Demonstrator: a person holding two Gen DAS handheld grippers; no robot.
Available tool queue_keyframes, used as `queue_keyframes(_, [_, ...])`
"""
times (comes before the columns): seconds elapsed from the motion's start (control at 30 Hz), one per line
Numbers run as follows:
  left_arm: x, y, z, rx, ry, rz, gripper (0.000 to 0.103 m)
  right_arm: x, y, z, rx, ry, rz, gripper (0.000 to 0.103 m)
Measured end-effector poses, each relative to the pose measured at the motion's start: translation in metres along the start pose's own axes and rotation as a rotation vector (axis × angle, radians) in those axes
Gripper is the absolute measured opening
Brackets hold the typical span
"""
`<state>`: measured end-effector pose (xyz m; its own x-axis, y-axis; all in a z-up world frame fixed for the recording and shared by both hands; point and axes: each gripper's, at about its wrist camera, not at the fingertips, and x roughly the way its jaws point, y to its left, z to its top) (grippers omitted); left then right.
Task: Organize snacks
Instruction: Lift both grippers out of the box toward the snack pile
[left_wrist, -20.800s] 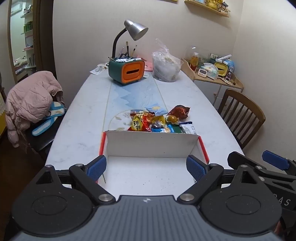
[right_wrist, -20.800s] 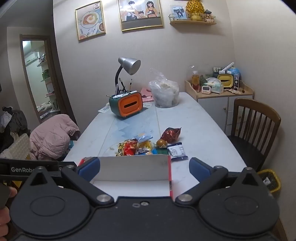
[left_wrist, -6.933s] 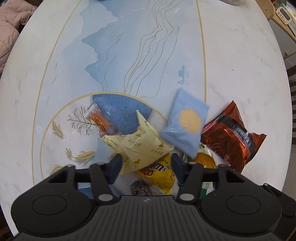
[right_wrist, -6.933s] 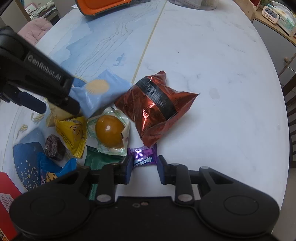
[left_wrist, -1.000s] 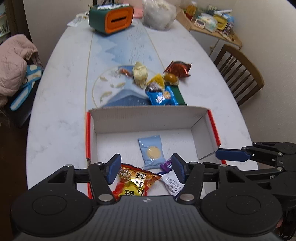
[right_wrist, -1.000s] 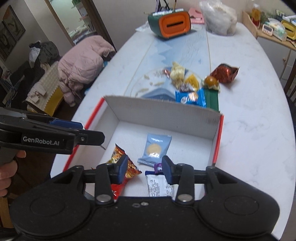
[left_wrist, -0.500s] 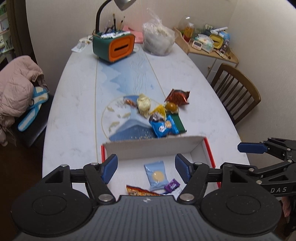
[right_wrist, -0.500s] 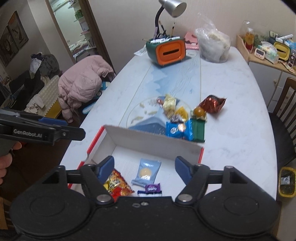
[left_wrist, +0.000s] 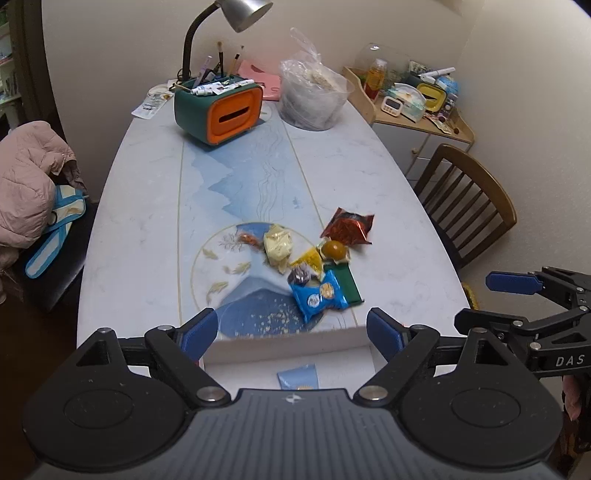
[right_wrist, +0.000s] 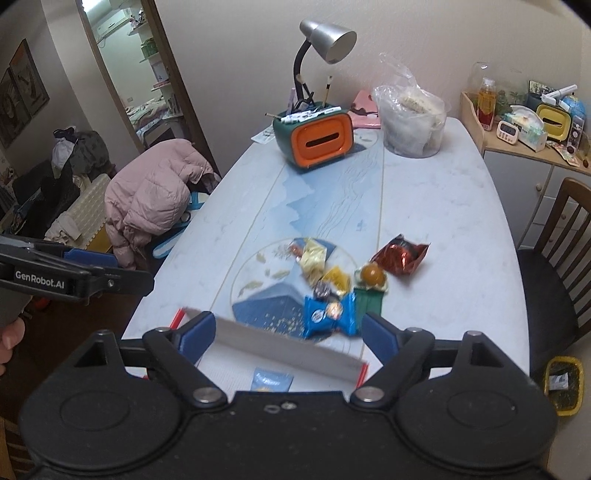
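A white cardboard box with red edges (left_wrist: 284, 341) (right_wrist: 280, 350) stands at the near end of the table. A light blue packet (left_wrist: 298, 377) (right_wrist: 271, 378) lies inside it. Beyond the box lies a pile of snacks: a blue cookie pack (left_wrist: 319, 295) (right_wrist: 328, 314), a green pack (left_wrist: 349, 284), a yellow packet (left_wrist: 308, 260), a cream wrapper (left_wrist: 277, 245), an orange ball in wrap (left_wrist: 334, 251) (right_wrist: 373, 275) and a red foil bag (left_wrist: 349, 226) (right_wrist: 402, 254). My left gripper (left_wrist: 290, 330) is open and empty above the box. My right gripper (right_wrist: 286, 334) is open and empty too.
An orange and green organizer (left_wrist: 219, 109) with a lamp and a clear plastic bag (left_wrist: 314, 98) stand at the table's far end. A wooden chair (left_wrist: 469, 199) is on the right. A chair with a pink jacket (left_wrist: 26, 184) is on the left.
Both grippers have lifted and tilted up away from the box. Their jaws have opened wider. The snacks inside the box have mostly dropped out of view.
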<state>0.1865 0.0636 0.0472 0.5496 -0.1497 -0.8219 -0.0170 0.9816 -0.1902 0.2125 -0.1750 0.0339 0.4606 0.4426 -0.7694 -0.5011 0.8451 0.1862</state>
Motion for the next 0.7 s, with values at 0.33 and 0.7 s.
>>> queue_keyframes(0.33, [0.065, -0.007, 0.053, -0.01, 0.076, 0.063, 0.089, 0.048, -0.033, 0.031, -0.013, 0.067, -0.003, 0.087])
queue_keyframes(0.7, [0.166, -0.02, 0.086, 0.016, 0.197, 0.134, 0.089, 0.131, -0.061, 0.042, -0.02, 0.225, 0.018, 0.087])
